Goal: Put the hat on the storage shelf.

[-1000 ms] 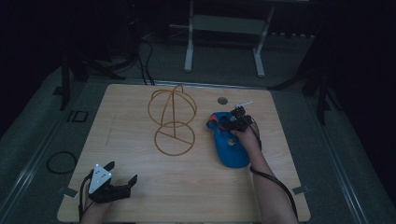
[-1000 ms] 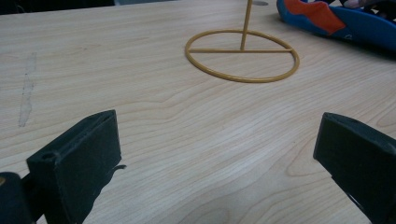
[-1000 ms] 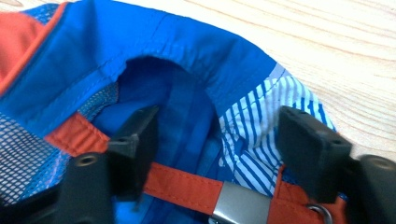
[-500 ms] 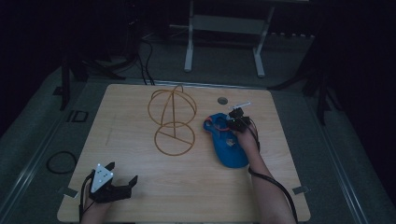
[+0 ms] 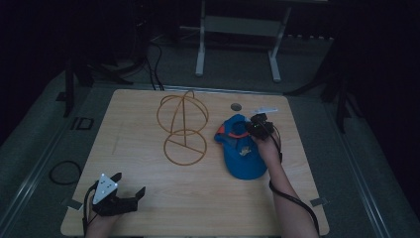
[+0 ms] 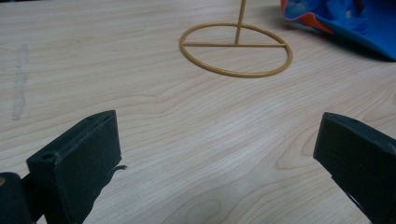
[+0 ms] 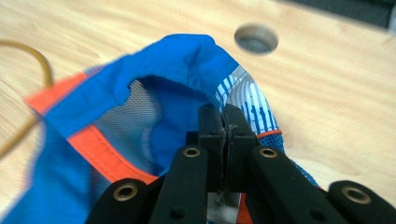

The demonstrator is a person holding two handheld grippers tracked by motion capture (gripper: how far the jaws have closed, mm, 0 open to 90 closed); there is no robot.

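Note:
A blue cap (image 5: 242, 156) with orange trim lies right of the table's middle. My right gripper (image 5: 251, 130) is shut on its rear rim, and that edge is lifted off the wood. In the right gripper view the jaws (image 7: 224, 114) pinch the striped fabric, with the cap's (image 7: 173, 60) mesh inside facing me. A yellow wire stand (image 5: 183, 126) with a ring base stands left of the cap. My left gripper (image 5: 129, 183) rests open near the front left corner. In its own view the left gripper (image 6: 217, 130) has bare wood between the jaws, and the stand's ring base (image 6: 233, 45) and the cap (image 6: 345, 18) lie beyond.
A round hole (image 5: 236, 106) in the wooden table (image 5: 148, 208) sits just behind the cap, as the hole (image 7: 256, 38) in the right gripper view. A metal frame (image 5: 237, 29) and cables stand on the dark floor beyond the far edge.
My right gripper's jaws have closed on the cap's rear rim and risen a little, lifting that edge. The left gripper has stayed where it was.

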